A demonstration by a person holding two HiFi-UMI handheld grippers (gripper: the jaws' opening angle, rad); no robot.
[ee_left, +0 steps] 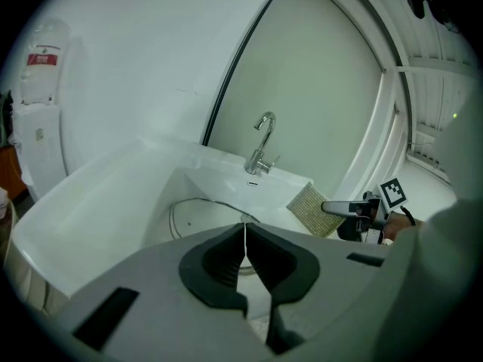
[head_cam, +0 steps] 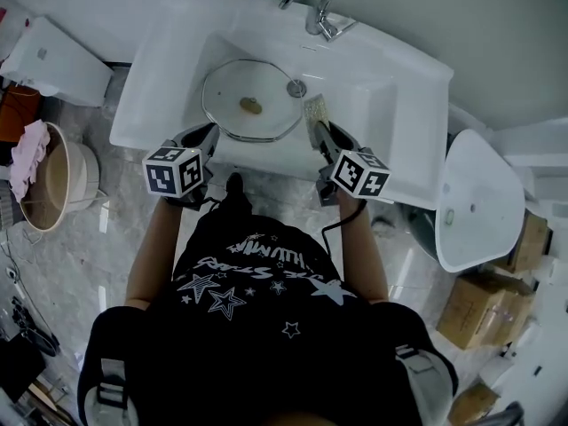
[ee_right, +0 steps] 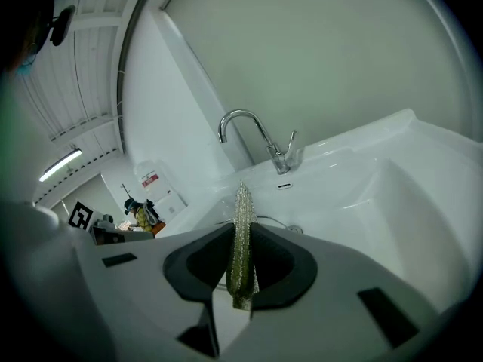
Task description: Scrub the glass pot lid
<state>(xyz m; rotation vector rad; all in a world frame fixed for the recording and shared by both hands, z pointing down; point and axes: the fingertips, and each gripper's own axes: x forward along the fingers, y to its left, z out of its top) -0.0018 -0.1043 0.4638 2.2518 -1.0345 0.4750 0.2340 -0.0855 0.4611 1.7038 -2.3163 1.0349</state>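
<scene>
While the scouring pad (ee_right: 241, 232) is pinched by the right gripper (ee_right: 242, 241) and the left gripper (ee_left: 244, 240) is pressed together empty, the glass pot lid (head_cam: 248, 103), lying ahead of both in the sink (head_cam: 390, 105), should be steadied first

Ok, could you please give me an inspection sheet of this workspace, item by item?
Surface: white sink, with the faucet at its back; no running water seen.
Job's things: glass pot lid in the basin, left of the drain; scouring pad beside it.
Clutter: nothing seen in the sink.
Grippers: left gripper has its jaws shut, seemingly on the lid's near rim; right gripper has its jaws shut on the scouring pad, which does not seem to touch the lid.
Cables: black cable runs back from the right gripper.
Surroundings: spare white basin and cardboard boxes at right; bucket with pink cloth at left.
</scene>
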